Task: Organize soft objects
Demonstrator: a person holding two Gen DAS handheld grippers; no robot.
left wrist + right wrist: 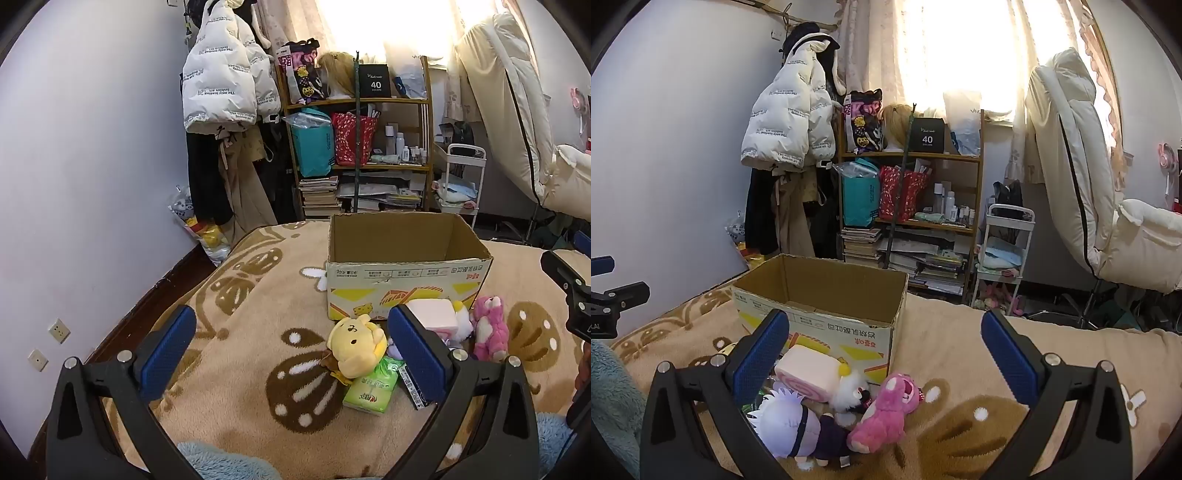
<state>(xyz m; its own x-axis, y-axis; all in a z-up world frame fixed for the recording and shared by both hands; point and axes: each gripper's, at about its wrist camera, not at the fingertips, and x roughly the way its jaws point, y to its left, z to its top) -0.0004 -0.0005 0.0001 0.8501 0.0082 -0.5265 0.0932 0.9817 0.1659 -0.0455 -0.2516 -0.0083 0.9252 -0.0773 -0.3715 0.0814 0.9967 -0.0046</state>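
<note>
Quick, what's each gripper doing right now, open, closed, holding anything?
Left gripper: open, holding nothing, above the yellow plush.
Right gripper: open, holding nothing, above the pink plush.

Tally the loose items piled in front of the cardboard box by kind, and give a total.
Plush toys: 4: yellow plush, pink plush bear, white plush, white-haired plush doll
Pink swirl-roll cushion: 1
Green tissue pack: 1
Flat black-edged packet, kind unclear: 1
Total: 7, all outside the cardboard box.
</note>
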